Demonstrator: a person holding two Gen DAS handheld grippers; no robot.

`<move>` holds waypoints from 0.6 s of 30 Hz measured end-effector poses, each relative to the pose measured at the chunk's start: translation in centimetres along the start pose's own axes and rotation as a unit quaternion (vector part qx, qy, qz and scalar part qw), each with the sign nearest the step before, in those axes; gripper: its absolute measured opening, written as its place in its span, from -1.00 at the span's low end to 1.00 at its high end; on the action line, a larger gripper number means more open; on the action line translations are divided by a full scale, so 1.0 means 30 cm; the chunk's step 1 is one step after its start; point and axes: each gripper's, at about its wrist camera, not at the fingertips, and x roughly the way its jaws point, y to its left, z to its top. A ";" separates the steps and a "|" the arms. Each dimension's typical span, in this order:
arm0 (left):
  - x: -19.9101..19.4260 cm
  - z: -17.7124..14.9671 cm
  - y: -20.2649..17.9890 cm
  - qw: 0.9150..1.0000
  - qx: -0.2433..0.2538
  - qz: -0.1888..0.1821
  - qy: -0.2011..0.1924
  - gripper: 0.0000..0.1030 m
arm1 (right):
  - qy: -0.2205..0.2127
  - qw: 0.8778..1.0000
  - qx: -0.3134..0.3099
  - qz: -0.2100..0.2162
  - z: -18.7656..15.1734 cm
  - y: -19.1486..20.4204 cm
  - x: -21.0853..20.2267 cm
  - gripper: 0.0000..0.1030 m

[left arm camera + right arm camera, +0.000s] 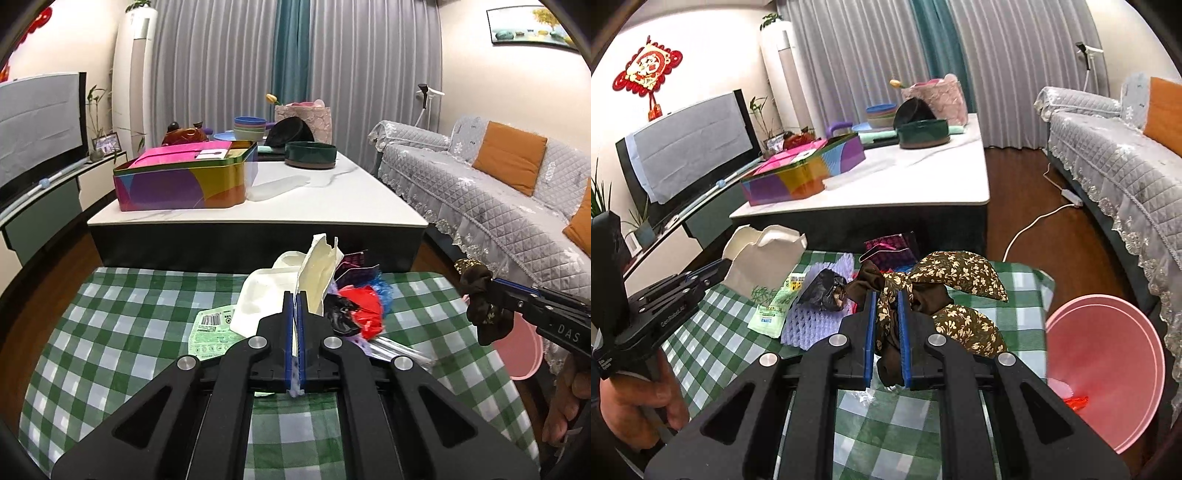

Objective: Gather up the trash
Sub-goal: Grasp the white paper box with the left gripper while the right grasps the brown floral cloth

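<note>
My left gripper [295, 295] is shut on a torn cream paper carton [318, 273], held upright above the green checked cloth [110, 332]; it also shows in the right wrist view [764, 258]. My right gripper [887, 295] is shut on a brown floral fabric bow [956, 277], lifted above the cloth; in the left wrist view the bow [480, 306] hangs at the right. A trash pile lies on the cloth: white foam tray [266, 295], red plastic [364, 306], black wrapper [823, 288], purple foam net [812, 325], green label packet [210, 332]. A pink bin [1108, 369] stands right of the cloth.
A white-topped coffee table [314, 206] stands just behind the cloth, bearing a colourful tin box [184, 177], a dark green pot [310, 155] and bowls. A grey sofa [498, 192] runs along the right. A TV [37, 129] and cabinet are at the left.
</note>
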 end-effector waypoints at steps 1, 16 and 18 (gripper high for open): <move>-0.007 0.001 -0.002 1.000 -0.002 -0.002 -0.001 -0.96 | -0.002 1.000 0.001 -0.002 -0.002 -0.006 -0.010 -0.77; -0.067 -0.008 -0.052 1.000 0.003 -0.029 -0.011 -0.96 | -0.027 0.999 0.029 -0.035 -0.001 -0.100 -0.124 -0.77; -0.071 -0.010 -0.064 0.999 0.007 -0.033 -0.012 -0.97 | -0.031 0.998 0.034 -0.039 0.000 -0.109 -0.135 -0.77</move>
